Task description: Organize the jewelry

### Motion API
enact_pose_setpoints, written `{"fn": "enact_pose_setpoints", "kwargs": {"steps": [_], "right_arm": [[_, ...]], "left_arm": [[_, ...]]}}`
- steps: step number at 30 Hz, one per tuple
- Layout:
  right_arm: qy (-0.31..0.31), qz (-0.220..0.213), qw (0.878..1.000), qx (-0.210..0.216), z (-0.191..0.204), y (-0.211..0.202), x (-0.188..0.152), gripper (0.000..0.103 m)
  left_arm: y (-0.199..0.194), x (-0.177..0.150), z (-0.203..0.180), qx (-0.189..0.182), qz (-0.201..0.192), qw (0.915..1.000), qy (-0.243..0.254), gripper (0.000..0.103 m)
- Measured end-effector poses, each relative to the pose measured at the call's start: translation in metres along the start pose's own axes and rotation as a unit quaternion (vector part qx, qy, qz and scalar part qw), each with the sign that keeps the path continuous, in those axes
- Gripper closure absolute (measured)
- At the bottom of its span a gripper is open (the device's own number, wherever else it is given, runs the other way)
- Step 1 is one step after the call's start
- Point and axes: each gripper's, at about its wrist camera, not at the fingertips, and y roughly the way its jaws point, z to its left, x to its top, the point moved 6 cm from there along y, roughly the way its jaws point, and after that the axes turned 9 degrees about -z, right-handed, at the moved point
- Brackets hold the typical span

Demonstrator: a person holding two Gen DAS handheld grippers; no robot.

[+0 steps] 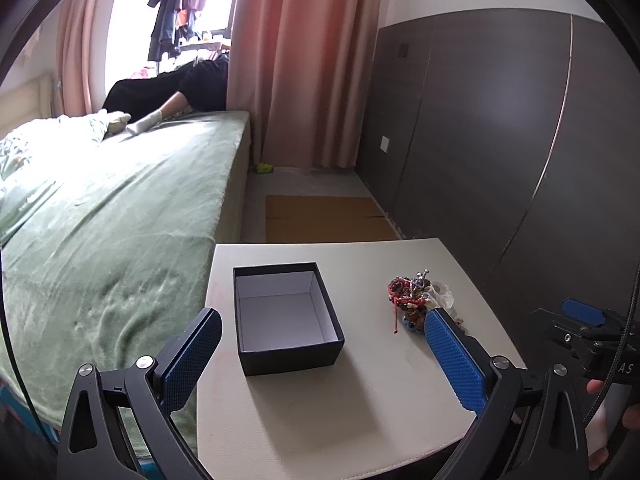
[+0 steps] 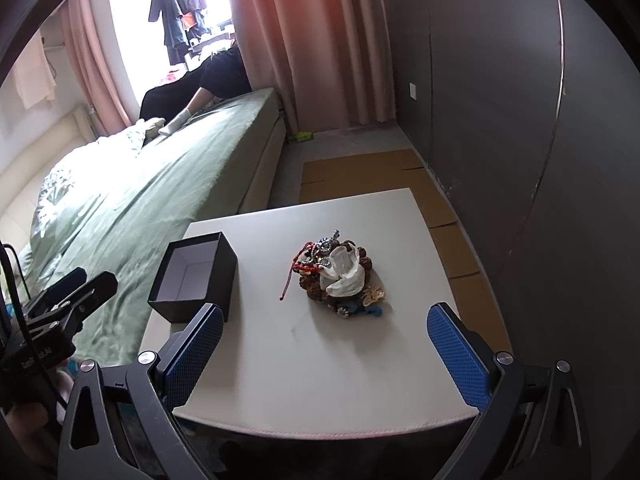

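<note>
I am looking along my two handheld grippers at a small white table (image 1: 304, 420) beside a bed. In the left wrist view, my left gripper (image 1: 322, 346) fills the bottom of the frame with its blue-padded fingers (image 1: 192, 360) spread wide and nothing between them. An open black gift box (image 1: 286, 318) with a pale, bare interior sits at the centre of this frame, on the table, between the fingertips but not touched by them. To the right of the box, well apart from it, lies a tangled pile of jewelry (image 1: 414, 298); the right-hand finger partly hides its lower edge. In the right wrist view, my right gripper (image 2: 324, 342) is also spread wide and holds nothing, its fingers low in the frame. Here the jewelry pile (image 2: 338, 274) sits at the frame's centre on the table (image 2: 320, 380): red cord, dark beads, silver pieces and a clear, crystal-like bracelet on top. The box (image 2: 194, 276) stands left of centre near the table edge. A bed with a green blanket (image 2: 132, 208) runs up the left side, pink curtains (image 2: 280, 40) hang at the top, and flattened cardboard (image 2: 400, 184) lies on the floor behind the table.
</note>
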Motion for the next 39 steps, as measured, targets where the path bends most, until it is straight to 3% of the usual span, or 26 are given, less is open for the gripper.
{"fn": "enact_pose_setpoints", "kwargs": {"steps": [39], "right_arm": [[0.0,0.001,1.0,-0.006,-0.004,-0.0025,0.0018,0.0]], "left_arm": [[-0.0014,0.0013,-0.0009,0.0,-0.003,1.0,0.002,0.002]]}}
